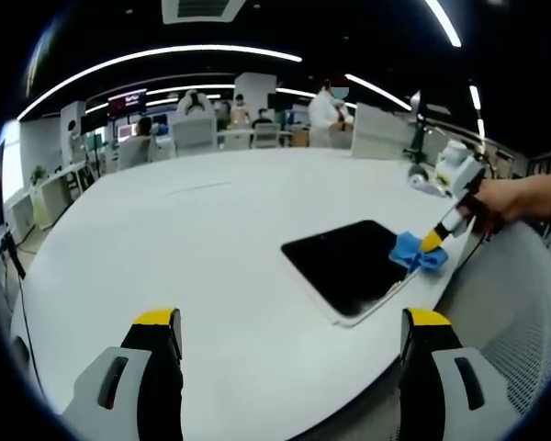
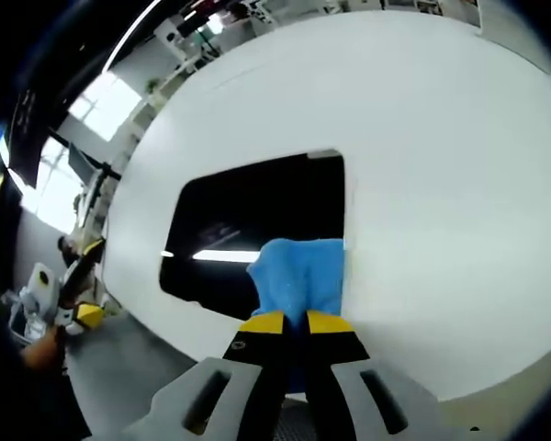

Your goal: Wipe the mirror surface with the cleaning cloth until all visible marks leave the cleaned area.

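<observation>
A dark rectangular mirror (image 1: pixel 346 262) lies flat on the white table (image 1: pixel 193 239). A blue cleaning cloth (image 1: pixel 415 252) rests on the mirror's right edge, pinched by my right gripper (image 1: pixel 432 243), which a hand holds from the right. In the right gripper view the mirror (image 2: pixel 248 220) reflects ceiling lights, and the cloth (image 2: pixel 298 276) sits on its near right corner between my right gripper's (image 2: pixel 294 322) yellow-tipped fingers, shut on it. My left gripper (image 1: pixel 289 322) hovers open over the table's near part, well short of the mirror.
The table's curved edge (image 1: pixel 459 285) runs close beside the mirror on the right. Chairs, desks and people stand beyond the far side of the table. In the right gripper view the left gripper (image 2: pixel 69 294) shows at the far left.
</observation>
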A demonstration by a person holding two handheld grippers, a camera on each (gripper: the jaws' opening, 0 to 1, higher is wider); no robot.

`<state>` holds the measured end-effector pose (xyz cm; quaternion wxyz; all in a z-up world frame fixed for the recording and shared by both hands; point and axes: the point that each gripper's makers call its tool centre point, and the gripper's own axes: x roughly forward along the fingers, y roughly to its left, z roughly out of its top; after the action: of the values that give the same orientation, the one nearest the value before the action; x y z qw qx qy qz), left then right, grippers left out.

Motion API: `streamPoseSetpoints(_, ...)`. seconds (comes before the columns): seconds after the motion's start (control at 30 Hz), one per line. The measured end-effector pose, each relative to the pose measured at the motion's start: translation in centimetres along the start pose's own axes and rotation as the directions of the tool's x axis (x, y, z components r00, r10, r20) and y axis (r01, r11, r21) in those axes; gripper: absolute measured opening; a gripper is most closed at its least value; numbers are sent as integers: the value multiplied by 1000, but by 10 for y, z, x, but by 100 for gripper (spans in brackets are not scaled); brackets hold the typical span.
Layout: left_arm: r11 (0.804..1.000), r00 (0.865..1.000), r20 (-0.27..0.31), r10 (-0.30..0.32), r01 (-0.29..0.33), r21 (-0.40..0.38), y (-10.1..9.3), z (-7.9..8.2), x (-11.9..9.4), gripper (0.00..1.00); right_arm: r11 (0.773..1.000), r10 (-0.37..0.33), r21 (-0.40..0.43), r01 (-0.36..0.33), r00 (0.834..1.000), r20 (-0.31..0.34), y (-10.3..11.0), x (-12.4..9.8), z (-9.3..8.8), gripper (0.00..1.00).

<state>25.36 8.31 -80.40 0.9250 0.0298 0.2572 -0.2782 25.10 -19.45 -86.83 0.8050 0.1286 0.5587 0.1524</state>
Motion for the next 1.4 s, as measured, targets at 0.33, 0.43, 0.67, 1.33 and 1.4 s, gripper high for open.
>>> streamPoseSetpoints(0.33, 1000, 1000, -10, 3, -3, -5, 1, -2, 0, 99, 1000, -11, -9, 11, 1000, 8, 0, 3, 7, 1)
streamPoseSetpoints(0.43, 1000, 1000, -13, 3, -3, -2, 1, -2, 0, 99, 1000, -18, -16, 18, 1000, 13, -1, 6, 14, 1)
streamPoseSetpoints(0.67, 1000, 1000, -10, 11, -11, -1, 3, -2, 0, 99, 999, -32, -26, 33, 999, 26, -6, 13, 34, 1)
streamPoseSetpoints(1.33, 1000, 1000, -2, 16, -17, -5, 4, -1, 0, 99, 996, -66, -50, 70, 995, 69, -17, 37, 101, 1)
streamPoseSetpoints(1.4, 1000, 1000, 1, 18, -18, -8, 4, 0, 0, 99, 995, -72, -60, 76, 995, 69, -17, 39, 106, 1)
